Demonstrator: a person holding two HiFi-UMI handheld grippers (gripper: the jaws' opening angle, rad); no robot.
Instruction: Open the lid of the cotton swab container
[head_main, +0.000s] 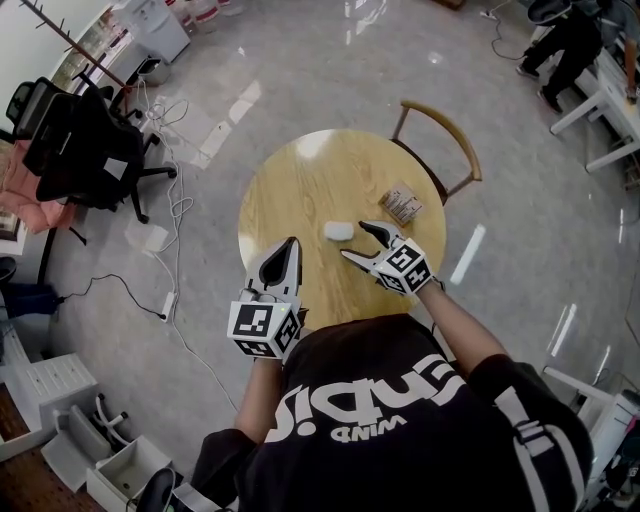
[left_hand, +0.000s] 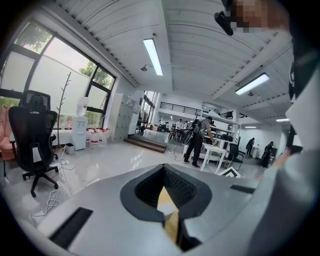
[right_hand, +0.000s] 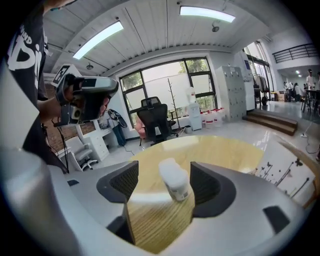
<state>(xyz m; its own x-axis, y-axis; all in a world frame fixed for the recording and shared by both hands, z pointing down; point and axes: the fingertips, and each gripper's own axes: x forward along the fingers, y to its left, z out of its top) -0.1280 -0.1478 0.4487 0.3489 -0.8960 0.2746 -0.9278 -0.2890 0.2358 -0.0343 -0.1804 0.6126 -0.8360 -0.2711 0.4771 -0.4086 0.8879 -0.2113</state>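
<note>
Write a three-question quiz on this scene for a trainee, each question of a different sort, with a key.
1. True or false: the left gripper has its jaws wide apart.
2. Where is the white cotton swab container? A. clamped in the left gripper. B. on the round wooden table. C. clamped in the right gripper.
3. Which gripper has the container in line between its open jaws, not yet gripped?

Key: 1. False: its jaws are together. 2. B. 3. The right gripper.
</note>
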